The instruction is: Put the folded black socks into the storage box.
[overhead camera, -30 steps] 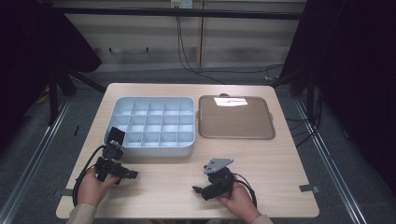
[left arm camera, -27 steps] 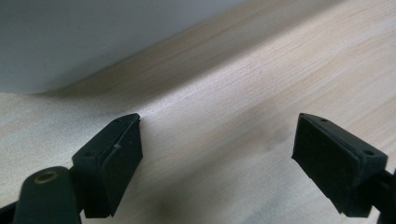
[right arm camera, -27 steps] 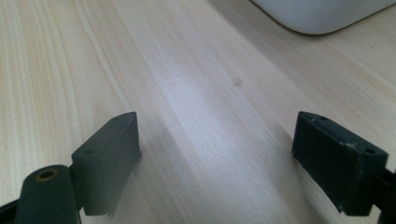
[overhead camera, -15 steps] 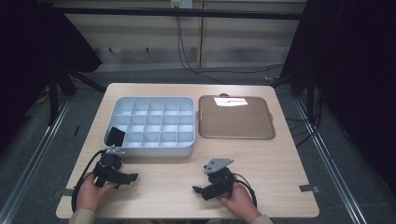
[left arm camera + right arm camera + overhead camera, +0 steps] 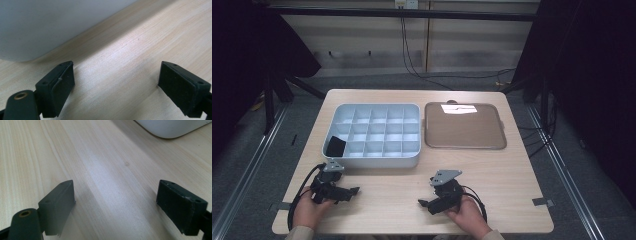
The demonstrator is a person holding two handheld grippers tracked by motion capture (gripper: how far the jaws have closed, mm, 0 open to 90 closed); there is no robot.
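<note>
**Both grippers low on the table, jaws wide, black piece sits in the tray**

Left side first: the left gripper rests on the wooden table just in front of the white divided tray, held by the person's left hand. Jaws spread wide apart w/ nothing between them but bare wood; the left gripper view shows the tray's rounded wall close ahead, off to the upper left. The black object lies in the tray's near-left corner compartment, beyond the left gripper, near it but not touching. Other compartments look empty from the high view.

Moving right: the right gripper sits on the table's near edge, well apart from the black object, jaws also wide open over bare wood. The tray's corner shows at the top right of the right gripper view.

Far right: the brown flat tray lies beside the white one, nothing on it, only a glare patch.
</note>
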